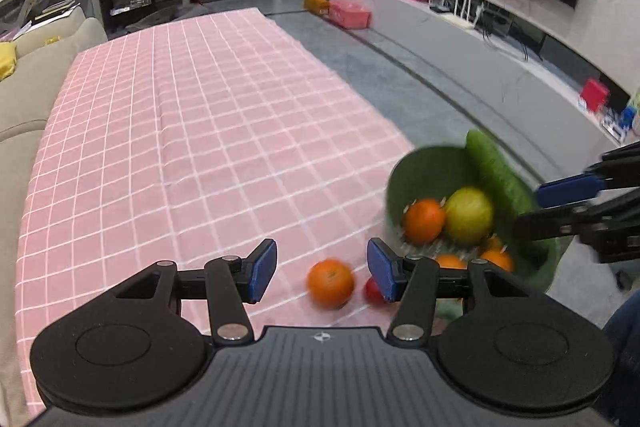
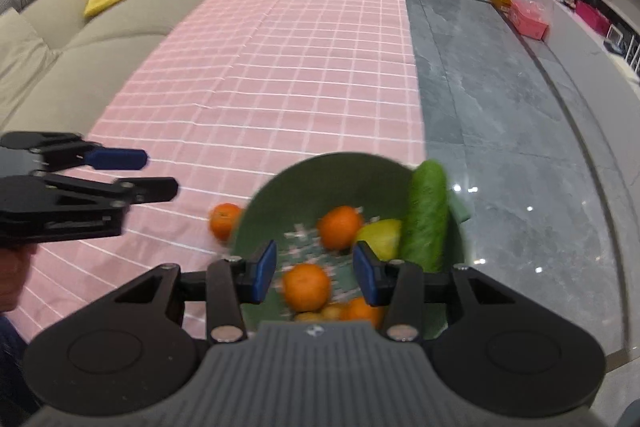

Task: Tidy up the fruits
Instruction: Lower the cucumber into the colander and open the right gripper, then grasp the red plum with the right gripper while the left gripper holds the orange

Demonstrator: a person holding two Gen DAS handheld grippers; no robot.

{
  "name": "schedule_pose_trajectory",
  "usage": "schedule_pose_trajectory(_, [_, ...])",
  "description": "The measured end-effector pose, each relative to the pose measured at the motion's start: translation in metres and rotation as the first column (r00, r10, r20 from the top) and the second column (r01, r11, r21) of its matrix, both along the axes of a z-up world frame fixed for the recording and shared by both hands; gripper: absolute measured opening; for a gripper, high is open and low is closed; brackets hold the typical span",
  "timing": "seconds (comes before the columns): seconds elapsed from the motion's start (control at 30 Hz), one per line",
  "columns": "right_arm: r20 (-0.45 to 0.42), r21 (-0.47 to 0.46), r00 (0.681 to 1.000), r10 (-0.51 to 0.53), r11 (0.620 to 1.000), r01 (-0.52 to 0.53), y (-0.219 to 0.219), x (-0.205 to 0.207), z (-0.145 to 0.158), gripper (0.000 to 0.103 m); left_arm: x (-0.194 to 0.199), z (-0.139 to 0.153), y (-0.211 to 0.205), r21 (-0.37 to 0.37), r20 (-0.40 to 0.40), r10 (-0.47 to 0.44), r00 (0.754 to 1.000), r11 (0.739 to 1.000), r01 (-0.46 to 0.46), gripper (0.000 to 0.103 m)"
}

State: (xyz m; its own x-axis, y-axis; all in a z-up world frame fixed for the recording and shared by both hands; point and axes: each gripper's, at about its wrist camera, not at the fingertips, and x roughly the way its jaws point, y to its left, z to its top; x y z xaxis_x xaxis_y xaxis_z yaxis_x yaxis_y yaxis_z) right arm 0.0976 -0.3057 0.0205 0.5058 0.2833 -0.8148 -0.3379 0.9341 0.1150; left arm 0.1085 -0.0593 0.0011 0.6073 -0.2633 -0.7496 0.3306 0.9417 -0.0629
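Left wrist: loose orange judged light, firm, roll-prone; grip advised across middle | left gripper released, empty | right gripper released over bowl

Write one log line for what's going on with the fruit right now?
left gripper: open, empty | right gripper: open over green bowl | in bowl: oranges, cucumber | on cloth: loose orange

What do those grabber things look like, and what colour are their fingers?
Both look alike. The left gripper and the right gripper are matte black, with two jointed black linkage arms tipped by flat blue pads. Silver screw heads mark the joints. Each body is ribbed dark grey plastic with a small round logo, flanked by two round black discs. No cables show. Dark blue clothing shows at the pictures' edges.
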Motion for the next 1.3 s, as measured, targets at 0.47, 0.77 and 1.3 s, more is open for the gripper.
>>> schedule_pose_trajectory(0.47, [0.029,0.097,0.997,-0.069,0.993,0.066,0.062,-0.097,-0.051,0.039,0.012,-0.064,-0.027,0.154,-0.029,-0.225,0.974,0.962,0.227,0.062])
schedule_pose_trajectory(0.77, [-0.017,0.101,0.992,-0.124,0.987,0.125,0.056,-0.09,-0.073,0.039,0.033,-0.089,-0.039,0.152,-0.007,-0.241,0.97,0.959,0.24,0.05])
schedule_pose_trajectory(1.3, [0.168,0.09,0.844,-0.51,0.86,0.502,0.128,-0.074,-0.124,0.039,-0.012,-0.075,0.076,-0.024,-0.08,0.044,0.996,0.999,-0.046,0.043])
